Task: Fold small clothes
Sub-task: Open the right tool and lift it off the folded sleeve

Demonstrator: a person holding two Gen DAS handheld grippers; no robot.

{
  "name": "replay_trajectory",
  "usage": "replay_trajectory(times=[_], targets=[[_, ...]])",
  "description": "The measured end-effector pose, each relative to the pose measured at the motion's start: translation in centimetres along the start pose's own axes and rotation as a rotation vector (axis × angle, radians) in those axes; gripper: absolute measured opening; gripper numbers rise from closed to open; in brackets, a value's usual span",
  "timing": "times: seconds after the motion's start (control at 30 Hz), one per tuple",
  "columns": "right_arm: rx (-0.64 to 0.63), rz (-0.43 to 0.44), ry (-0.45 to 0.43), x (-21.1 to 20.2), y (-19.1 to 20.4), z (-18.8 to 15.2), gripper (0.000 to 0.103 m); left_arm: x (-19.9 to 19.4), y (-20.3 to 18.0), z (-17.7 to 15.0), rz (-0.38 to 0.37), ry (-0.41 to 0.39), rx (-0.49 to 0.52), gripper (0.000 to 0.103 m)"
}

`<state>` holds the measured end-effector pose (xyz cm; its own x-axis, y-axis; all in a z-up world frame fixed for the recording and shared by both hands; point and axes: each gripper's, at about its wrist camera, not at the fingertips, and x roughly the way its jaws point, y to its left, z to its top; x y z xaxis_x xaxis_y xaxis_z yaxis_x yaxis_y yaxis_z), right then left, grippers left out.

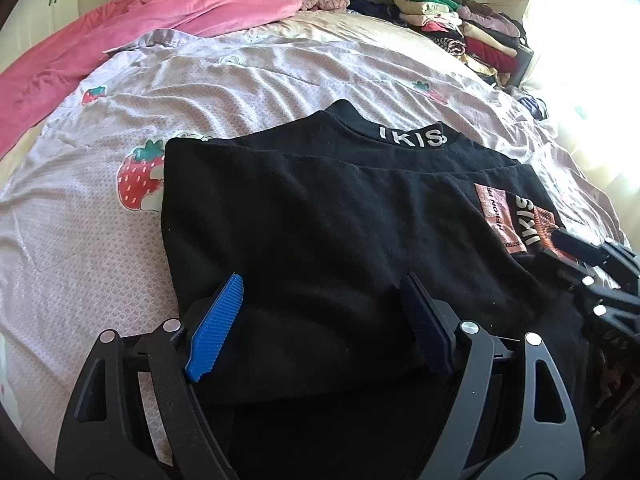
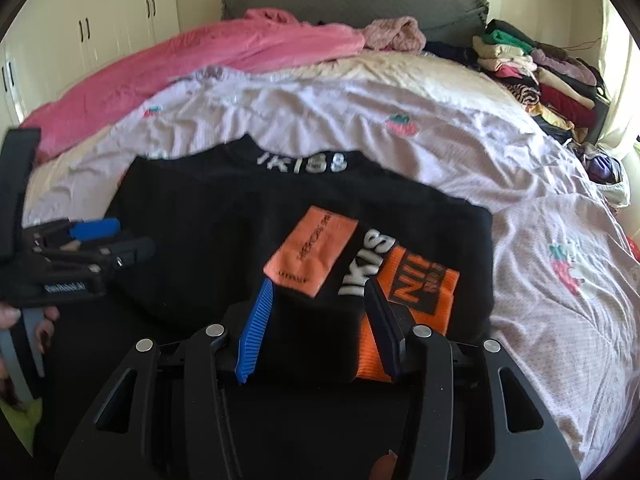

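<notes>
A small black top [image 1: 320, 216] with a white-lettered collar and orange patches [image 2: 312, 254] lies partly folded on the bed, its sides turned in. My left gripper [image 1: 324, 292] is open, its fingers spread over the near left part of the top. It also shows at the left of the right wrist view [image 2: 116, 236]. My right gripper [image 2: 320, 296] is open over the near right part, by the orange patches; its tip shows at the right edge of the left wrist view [image 1: 580, 252].
The bed has a lilac strawberry-print cover [image 1: 240, 80]. A pink blanket [image 1: 140, 28] lies at the far left. A pile of folded clothes [image 1: 464, 28] stands at the far right corner. White cupboards [image 2: 100, 24] are behind.
</notes>
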<state>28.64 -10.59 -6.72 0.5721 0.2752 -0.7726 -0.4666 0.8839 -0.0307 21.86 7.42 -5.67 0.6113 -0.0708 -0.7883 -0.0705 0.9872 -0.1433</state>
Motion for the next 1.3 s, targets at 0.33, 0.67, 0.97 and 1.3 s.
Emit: replay_trajectory(times=[0.33, 0.67, 0.97, 1.3], targets=[[0.06, -0.01, 0.068, 1.7, -1.6, -0.9, 0.057, 0.0, 0.0, -0.3, -0.001, 0.001, 0.009, 0.073], [-0.006, 0.077, 0.02, -1.1, 0.4, -0.1, 0.059, -2.0, -1.4, -1.2, -0.007, 0.002, 0.075, 0.075], [0.037, 0.071, 0.083, 0.9, -0.6, -0.7, 0.065, -1.3, -1.2, -2.0, 0.012, 0.018, 0.085, 0.075], [0.078, 0.059, -0.012, -2.3, -1.4, 0.2, 0.089, -4.2, -1.0, -1.5, -0.013, -0.037, 0.055, 0.084]])
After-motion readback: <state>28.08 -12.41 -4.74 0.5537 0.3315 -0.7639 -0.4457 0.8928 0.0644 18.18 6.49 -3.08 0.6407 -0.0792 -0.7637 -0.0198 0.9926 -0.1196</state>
